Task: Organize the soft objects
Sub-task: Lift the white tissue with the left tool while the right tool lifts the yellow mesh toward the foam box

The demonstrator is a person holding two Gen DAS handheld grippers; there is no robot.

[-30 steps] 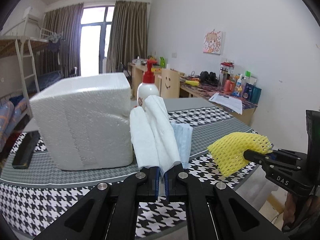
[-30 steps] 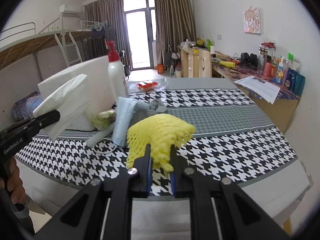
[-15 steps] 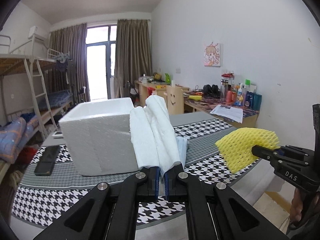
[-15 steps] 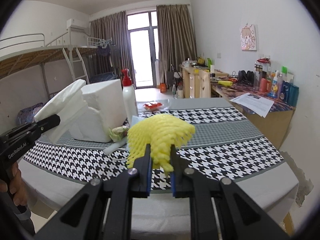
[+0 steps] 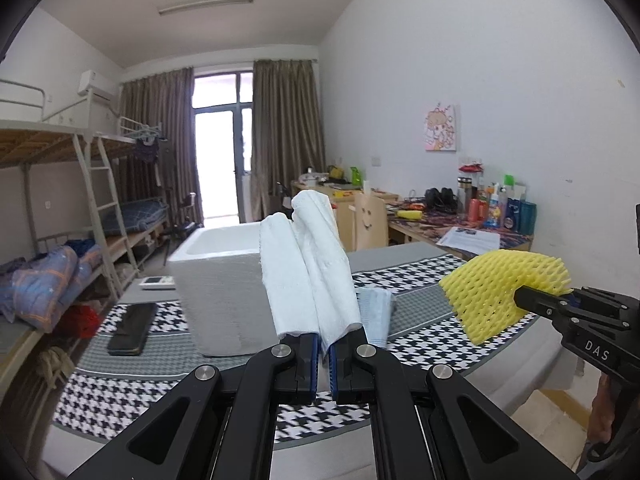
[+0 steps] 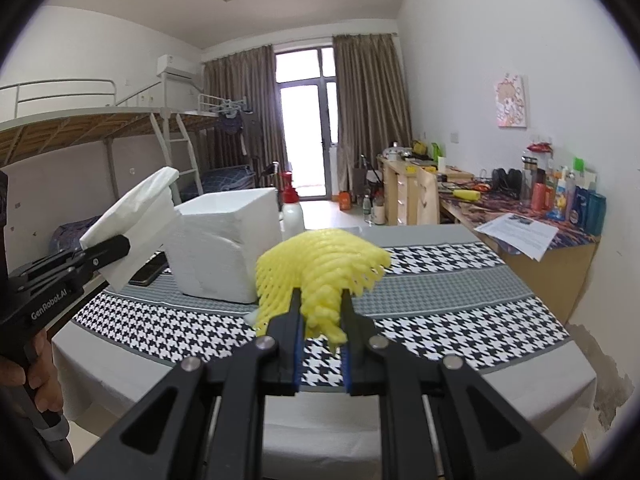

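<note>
My left gripper (image 5: 323, 338) is shut on a folded white cloth (image 5: 308, 268), held up in the air in front of the table; it also shows in the right wrist view (image 6: 136, 216). My right gripper (image 6: 320, 300) is shut on a yellow foam net (image 6: 320, 268), held above the table's near edge; the net also shows in the left wrist view (image 5: 500, 292). A white foam box (image 5: 220, 288) stands open on the houndstooth table (image 6: 440, 320). A light blue mask (image 5: 376, 316) lies beside the box.
A red-capped pump bottle (image 6: 290, 208) stands behind the box. A black phone (image 5: 132, 328) and a white remote (image 5: 158, 281) lie left of the box. A bunk bed (image 5: 60, 200) is at left, a cluttered desk (image 6: 540, 208) along the right wall.
Both grippers have pulled back and risen away from the table with their objects still held. The box and table look smaller and farther away.
</note>
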